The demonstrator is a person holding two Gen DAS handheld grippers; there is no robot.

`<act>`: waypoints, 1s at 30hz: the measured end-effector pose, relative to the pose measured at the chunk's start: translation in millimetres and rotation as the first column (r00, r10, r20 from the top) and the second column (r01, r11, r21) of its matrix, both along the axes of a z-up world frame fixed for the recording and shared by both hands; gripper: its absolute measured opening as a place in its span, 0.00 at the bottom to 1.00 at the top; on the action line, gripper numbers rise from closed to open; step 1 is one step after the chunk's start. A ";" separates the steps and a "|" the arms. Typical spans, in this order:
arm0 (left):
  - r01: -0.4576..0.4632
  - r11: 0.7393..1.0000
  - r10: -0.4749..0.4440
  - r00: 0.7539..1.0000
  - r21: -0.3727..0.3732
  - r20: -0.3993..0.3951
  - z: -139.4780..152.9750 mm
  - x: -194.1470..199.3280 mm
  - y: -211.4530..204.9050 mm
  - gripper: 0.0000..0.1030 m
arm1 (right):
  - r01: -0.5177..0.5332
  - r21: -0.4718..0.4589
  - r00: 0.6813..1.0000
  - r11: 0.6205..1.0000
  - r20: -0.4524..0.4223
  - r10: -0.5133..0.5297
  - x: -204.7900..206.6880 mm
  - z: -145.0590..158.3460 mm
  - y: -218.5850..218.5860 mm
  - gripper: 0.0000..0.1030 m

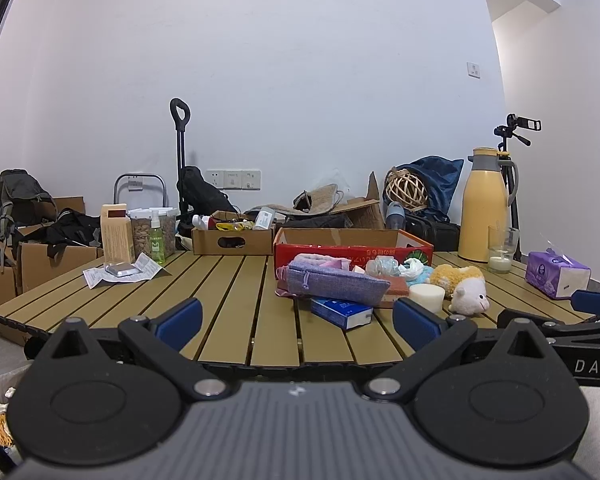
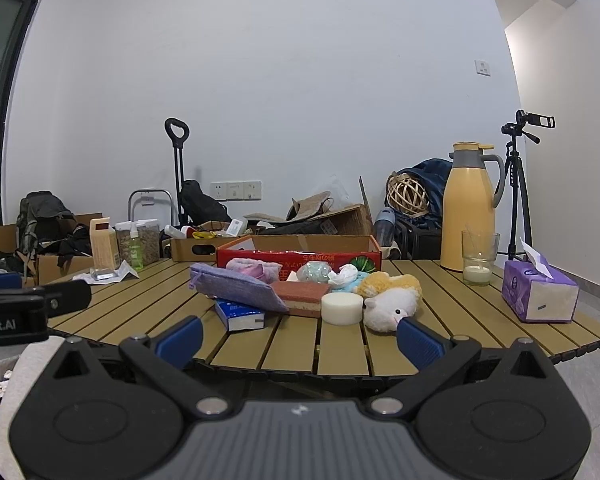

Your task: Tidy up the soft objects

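A pile of soft things lies mid-table in front of a red cardboard box (image 1: 352, 250) (image 2: 300, 256): a purple fabric pouch (image 1: 336, 286) (image 2: 236, 286), a pink cloth (image 1: 320, 260) (image 2: 254, 268), a brick-red sponge (image 2: 302, 294), a white round sponge (image 1: 427, 297) (image 2: 342, 308), a plush sheep (image 1: 462, 282) (image 2: 390, 298), crumpled white and blue cloth (image 1: 410, 268) (image 2: 346, 274) and a blue tissue pack (image 1: 342, 312) (image 2: 240, 314). My left gripper (image 1: 298, 322) is open at the table's near edge, holding nothing. My right gripper (image 2: 300, 338) is open too, just short of the sheep.
A slatted wooden table (image 1: 228, 300) (image 2: 340, 348) also carries a purple tissue box (image 1: 556, 276) (image 2: 538, 294), a yellow jug (image 1: 486, 208) (image 2: 470, 208), a glass with a candle (image 1: 502, 250) (image 2: 478, 258), a carton, jar and spray bottle (image 1: 156, 240) at the far left, and a brown box (image 1: 232, 238). Bags and a tripod (image 2: 518, 184) stand behind.
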State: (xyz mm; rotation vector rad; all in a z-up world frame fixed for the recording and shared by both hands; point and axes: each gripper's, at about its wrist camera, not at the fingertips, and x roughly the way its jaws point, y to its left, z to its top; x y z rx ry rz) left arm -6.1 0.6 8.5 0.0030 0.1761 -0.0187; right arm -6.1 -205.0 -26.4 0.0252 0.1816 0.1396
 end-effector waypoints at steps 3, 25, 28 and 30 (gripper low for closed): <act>-0.002 1.000 0.002 1.000 0.001 -0.003 -1.7 2.5 -1.0 1.00 | -0.001 0.000 1.000 1.000 -0.001 0.001 0.3 -0.7 0.0 1.00; 0.041 0.997 -0.049 0.992 -0.065 -0.120 2.6 157.9 16.9 1.00 | -0.097 0.095 0.982 0.991 -0.152 0.111 118.6 -7.4 -12.6 1.00; 0.061 0.994 -0.073 0.988 -0.091 -0.137 8.7 196.2 21.9 1.00 | -0.090 0.180 0.976 0.980 -0.181 0.123 154.3 -8.4 -10.3 1.00; 0.064 0.993 -0.079 0.983 -0.098 -0.165 9.1 221.9 22.7 0.98 | -0.099 0.233 0.973 0.967 -0.182 0.144 171.6 -8.5 -7.5 0.98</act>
